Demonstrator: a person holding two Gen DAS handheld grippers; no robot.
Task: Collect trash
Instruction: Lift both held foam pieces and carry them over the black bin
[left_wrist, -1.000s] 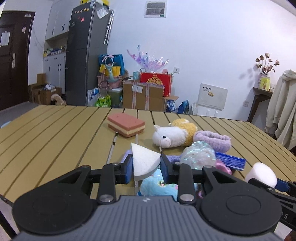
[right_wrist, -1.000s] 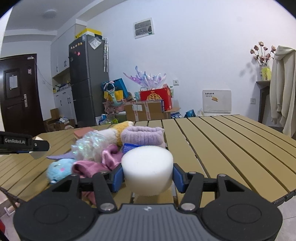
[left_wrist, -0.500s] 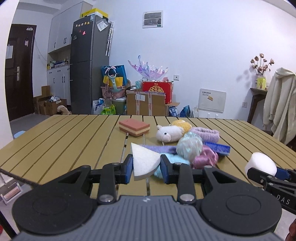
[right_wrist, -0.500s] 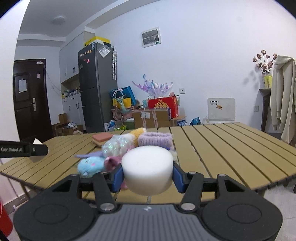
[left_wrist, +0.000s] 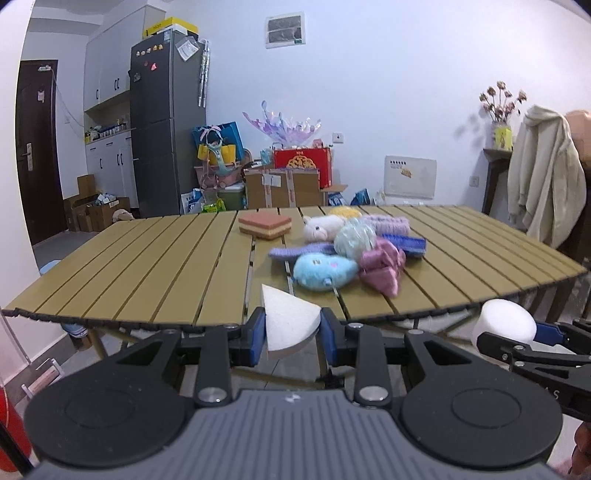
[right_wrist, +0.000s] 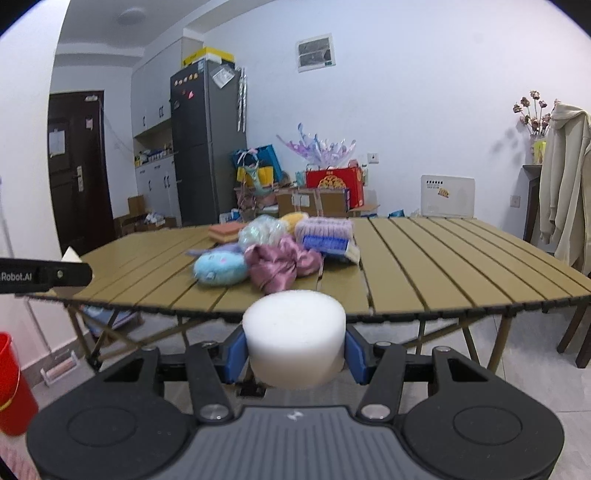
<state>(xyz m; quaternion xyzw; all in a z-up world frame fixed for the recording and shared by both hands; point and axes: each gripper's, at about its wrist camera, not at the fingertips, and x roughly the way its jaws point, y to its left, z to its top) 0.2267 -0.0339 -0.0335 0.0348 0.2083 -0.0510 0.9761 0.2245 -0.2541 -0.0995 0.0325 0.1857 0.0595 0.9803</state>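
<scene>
tongs (left_wrist: 292, 328) off table edge (left_wrist: 110, 320)

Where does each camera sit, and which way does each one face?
Left wrist: on the left gripper, off the table's near edge, facing the toy pile; its jaws hold a foam wedge, right gripper at right.
Right wrist: on the right gripper, facing the same way; holds a foam cylinder, left gripper's finger at left.
Shared: table, toy pile, fridge.

surface: slatted wooden table (left_wrist: 155, 258) | on it: layered sponge (left_wrist: 264, 225); heap of plush toys (left_wrist: 347, 247)
</scene>
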